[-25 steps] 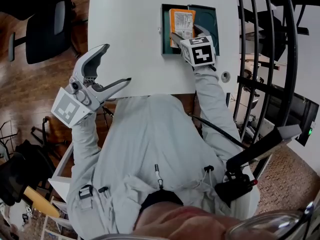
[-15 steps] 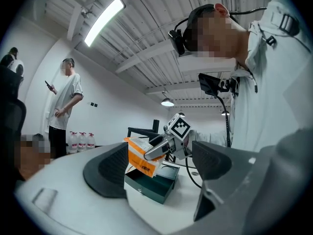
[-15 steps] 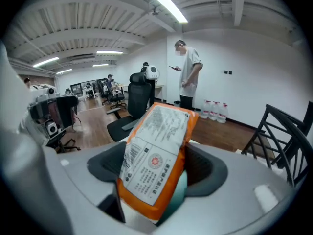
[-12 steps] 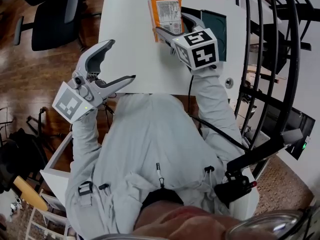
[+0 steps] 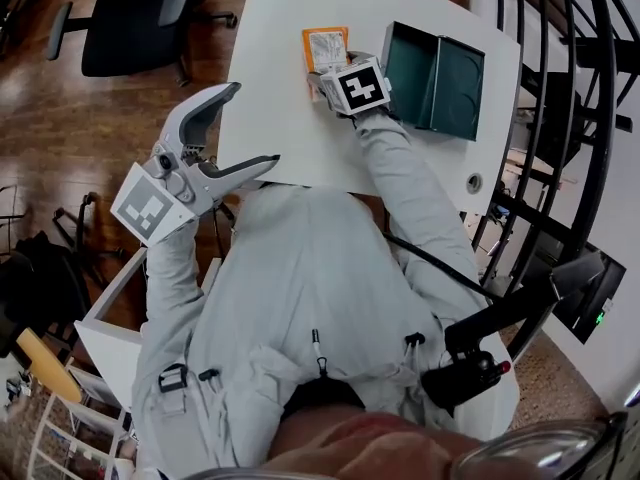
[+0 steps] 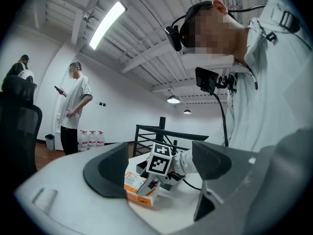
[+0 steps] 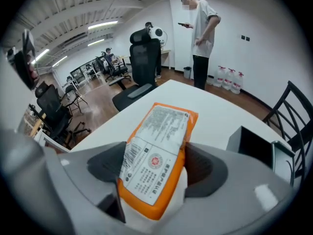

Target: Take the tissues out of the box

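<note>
Right gripper (image 7: 155,169) grips the orange tissue pack (image 7: 164,126), whose near end the gripper hides. Left gripper (image 5: 255,124) stands wide open, empty. Green box (image 5: 440,68) lies just right of the right gripper.

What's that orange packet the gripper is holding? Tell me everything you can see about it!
The tissue pack is a soft, flat, rectangular packet in shiny orange plastic wrap. It has a big white printed label with a barcode on its top face. The right gripper has its jaws shut on the pack's two long sides, near one end. The pack lies flat, outside the dark green box and just beside it, and looks to rest on the white table.
</note>
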A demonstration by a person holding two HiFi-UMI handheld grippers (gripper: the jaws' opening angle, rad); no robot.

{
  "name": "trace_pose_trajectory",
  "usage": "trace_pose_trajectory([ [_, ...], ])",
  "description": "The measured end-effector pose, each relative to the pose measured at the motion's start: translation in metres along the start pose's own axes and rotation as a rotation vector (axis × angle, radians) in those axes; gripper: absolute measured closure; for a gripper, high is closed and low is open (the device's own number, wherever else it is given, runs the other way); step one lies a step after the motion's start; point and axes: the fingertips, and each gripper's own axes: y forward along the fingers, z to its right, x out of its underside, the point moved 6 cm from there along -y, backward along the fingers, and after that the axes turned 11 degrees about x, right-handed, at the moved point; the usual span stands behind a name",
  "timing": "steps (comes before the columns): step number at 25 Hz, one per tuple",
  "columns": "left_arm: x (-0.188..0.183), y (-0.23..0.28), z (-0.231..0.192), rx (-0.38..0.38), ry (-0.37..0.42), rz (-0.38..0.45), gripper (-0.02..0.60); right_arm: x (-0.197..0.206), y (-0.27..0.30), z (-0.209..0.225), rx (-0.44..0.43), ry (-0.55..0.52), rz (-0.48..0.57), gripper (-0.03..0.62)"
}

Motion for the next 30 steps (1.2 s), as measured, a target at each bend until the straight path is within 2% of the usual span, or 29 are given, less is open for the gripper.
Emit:
trace_pose_trajectory([
  [10,0.008,-0.003,-0.013,0.019,-0.019,-0.003,0.16,0.005,0.015,-0.001,0.004,0.035,-0.023,0.22],
  [15,0.005,0.001,-0.015,0.03,-0.006,0.001,0.16,0.002,0.01,-0.002,0.008,0.018,0.005,0.155],
  [19,0.004,0.0,-0.016,0.021,0.002,0.003,0.16,-0.017,-0.018,0.003,0.022,-0.006,0.135,0.155],
  [21,0.004,0.001,-0.015,0.015,0.003,0.004,0.16,-0.028,-0.043,0.009,0.006,0.001,0.203,0.108],
  [24,0.001,0.001,-0.016,0.009,0.004,0.006,0.16,-0.045,-0.1,0.02,-0.085,0.039,0.36,0.094],
  [28,0.001,0.001,-0.015,0.001,0.01,0.005,0.16,-0.047,-0.194,0.044,-0.273,0.115,0.572,0.065],
  [30,0.003,0.0,-0.016,-0.002,0.015,0.001,0.16,-0.035,-0.235,0.07,-0.296,0.177,0.653,0.063],
])
